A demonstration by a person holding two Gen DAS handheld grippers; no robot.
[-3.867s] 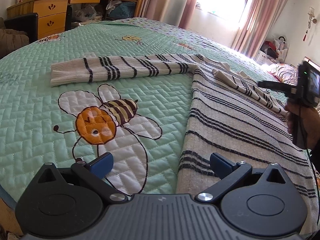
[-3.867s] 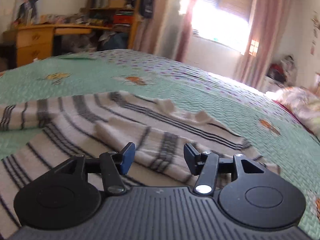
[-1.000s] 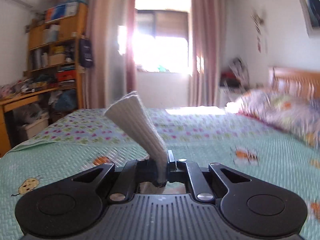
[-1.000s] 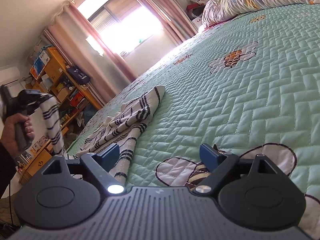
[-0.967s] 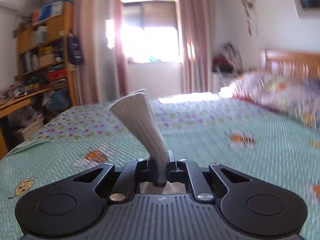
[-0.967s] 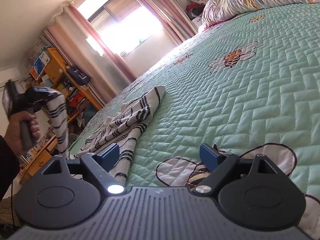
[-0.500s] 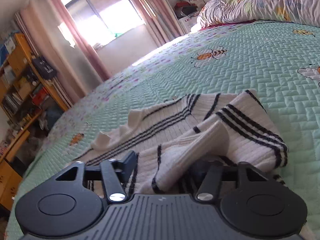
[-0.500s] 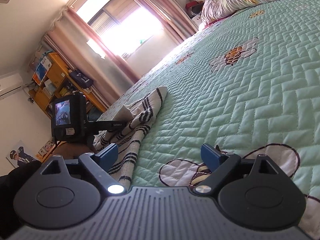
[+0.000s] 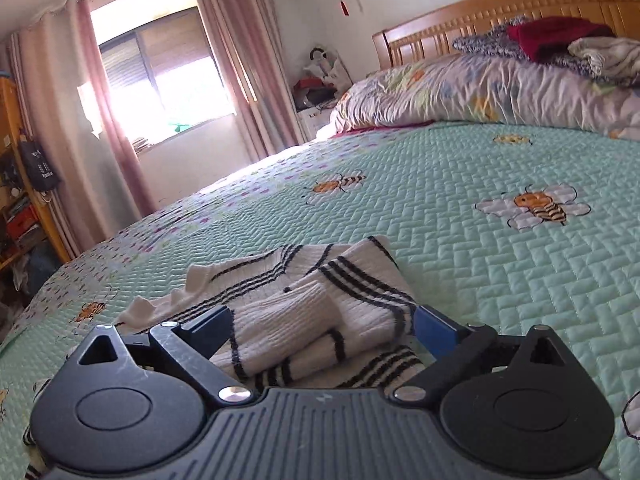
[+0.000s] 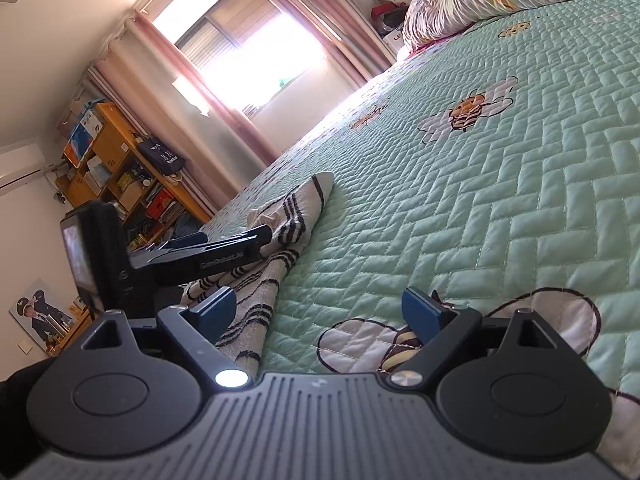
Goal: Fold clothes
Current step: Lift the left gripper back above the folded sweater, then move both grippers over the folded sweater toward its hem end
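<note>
Sweater: a cream ribbed knit sweater [image 9: 320, 300] with groups of thin black stripes lies on the bed, its folded layers bunched and uneven; the plain ribbed cuff of a sleeve [image 9: 296, 316] rests on top, at the near end of the pile.
Sweater, right wrist view: the same sweater [image 10: 296, 208] runs as a narrow striped strip along the left part of the quilt, well left of the large bee pattern.
Left gripper: left gripper [image 9: 320, 324] has just been opening and stands wide, the sleeve cuff lying between the blue pads with neither pad pressing on it; in the right wrist view its fingers [image 10: 224, 246] reach over the sweater.
Right gripper: right gripper [image 10: 320, 316] is wide open and holds nothing, low over the quilt just right of the sweater's near edge.
Bed: mint-green quilt [image 9: 500, 264] with embroidered bees.
Far end: floral duvet [image 9: 460, 92] and heaped clothes by the wooden headboard [image 9: 500, 12].
</note>
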